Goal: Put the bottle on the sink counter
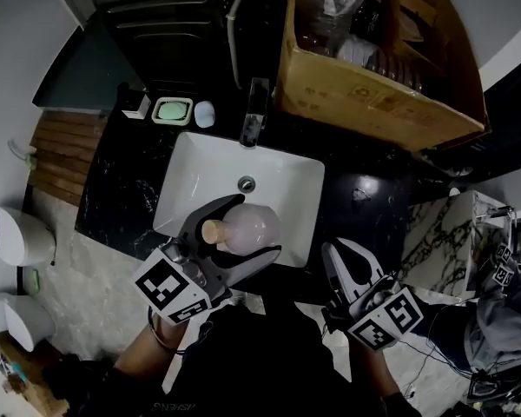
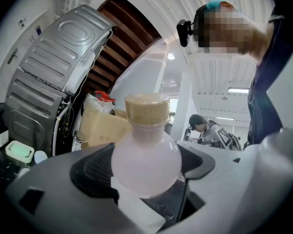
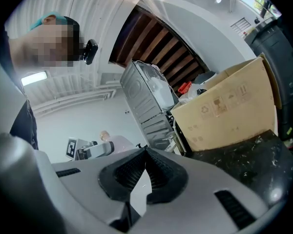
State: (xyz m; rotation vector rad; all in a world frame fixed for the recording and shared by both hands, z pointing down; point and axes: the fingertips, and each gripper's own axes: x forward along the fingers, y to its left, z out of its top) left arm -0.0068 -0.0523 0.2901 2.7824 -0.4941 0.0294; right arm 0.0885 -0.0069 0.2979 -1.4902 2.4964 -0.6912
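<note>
A round, pale pink bottle (image 1: 253, 224) with a tan cork cap (image 1: 214, 231) lies sideways in my left gripper (image 1: 253, 228), which is shut on its belly. It hangs over the front rim of the white sink basin (image 1: 278, 176). In the left gripper view the bottle (image 2: 146, 162) fills the space between the dark pads, cap (image 2: 146, 109) pointing away. My right gripper (image 1: 331, 252) hovers over the black marble counter (image 1: 378, 211) to the right of the basin. Its jaws are shut with nothing between them, and their tips meet in the right gripper view (image 3: 145, 152).
A dark faucet (image 1: 254, 111) stands behind the basin. On the counter's back left sit a green soap dish (image 1: 172, 110), a small white item (image 1: 205, 114) and a dispenser (image 1: 136, 104). A large open cardboard box (image 1: 373, 94) covers the back right. A white toilet (image 1: 17, 237) stands at left.
</note>
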